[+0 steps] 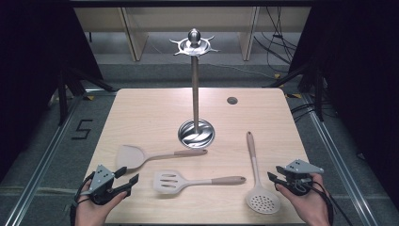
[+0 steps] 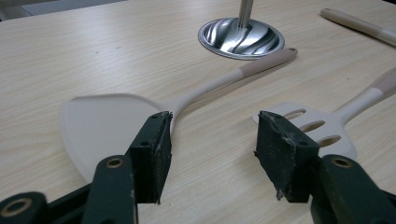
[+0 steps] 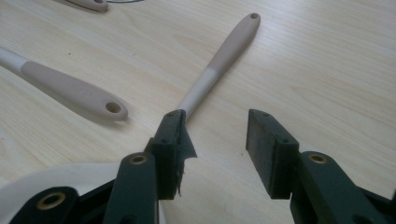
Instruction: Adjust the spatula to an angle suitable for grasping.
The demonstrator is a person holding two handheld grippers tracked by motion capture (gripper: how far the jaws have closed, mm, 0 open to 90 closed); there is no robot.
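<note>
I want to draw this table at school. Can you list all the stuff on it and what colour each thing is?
table: 1, light wood, middle of the high view
utensil stand: 1, shiny metal, round base at table centre
solid turner: 1, beige, left of centre
slotted turner: 1, beige, near the front edge
skimmer: 1, beige, right side, handle pointing away
round hole: 1, dark, far right of tabletop
left gripper: 1, black fingers, open, front left
right gripper: 1, black fingers, open, front right
hands: 2, holding the grippers
</note>
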